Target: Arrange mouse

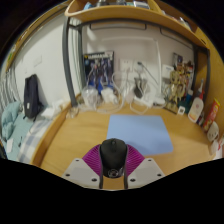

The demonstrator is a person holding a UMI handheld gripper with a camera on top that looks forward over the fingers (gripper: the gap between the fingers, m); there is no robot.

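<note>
- The tongs point(113, 173) are clamped on the black mouse point(113, 155), both magenta pads pressing its sides, so it rides raised above the tabletop point(75, 135) rather than resting there.
- Just beyond the mouse lies a blue mat point(139, 131); I judge that to be where the mouse belongs, and the way to it looks free.
- Past the mat, clear glassware point(112, 96) stands along the tabletop's back edge.
- Right of the mat, bottles and small items point(200, 112) crowd the side.
- Farthest, behind the mat, a poster point(98, 68) hangs under a wooden shelf point(130, 13).
</note>
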